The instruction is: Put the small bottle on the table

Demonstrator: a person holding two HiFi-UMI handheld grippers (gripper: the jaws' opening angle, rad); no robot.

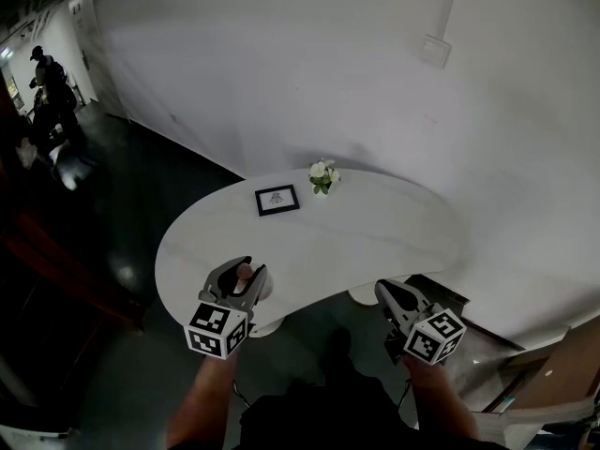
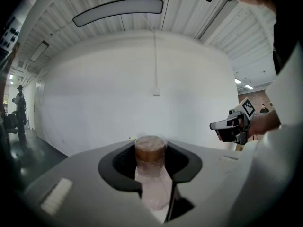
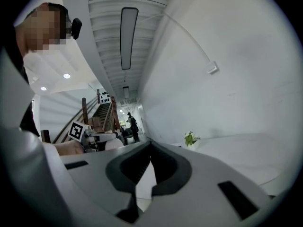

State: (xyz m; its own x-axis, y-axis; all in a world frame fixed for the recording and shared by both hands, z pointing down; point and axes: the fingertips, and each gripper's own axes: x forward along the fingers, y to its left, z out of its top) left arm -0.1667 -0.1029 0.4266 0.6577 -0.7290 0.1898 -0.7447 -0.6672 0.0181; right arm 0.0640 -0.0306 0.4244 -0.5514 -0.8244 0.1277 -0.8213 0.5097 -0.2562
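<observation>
The small bottle [image 2: 150, 151], pale with a brown cap, sits between the jaws of my left gripper [image 1: 247, 276], which is shut on it. In the head view the bottle [image 1: 245, 271] hangs over the near left part of the white curved table [image 1: 375, 223]. My right gripper [image 1: 384, 291] is just off the table's near right edge. Its jaws meet at the tips with nothing between them in the right gripper view [image 3: 150, 148]. The left gripper view shows the right gripper [image 2: 215, 125] off to the right.
A small black picture frame [image 1: 277, 199] and a little pot of white flowers [image 1: 322, 175] stand near the table's far edge. A white wall rises behind it. People stand far off at the left [image 1: 47, 82]. A staircase [image 3: 102, 112] shows in the distance.
</observation>
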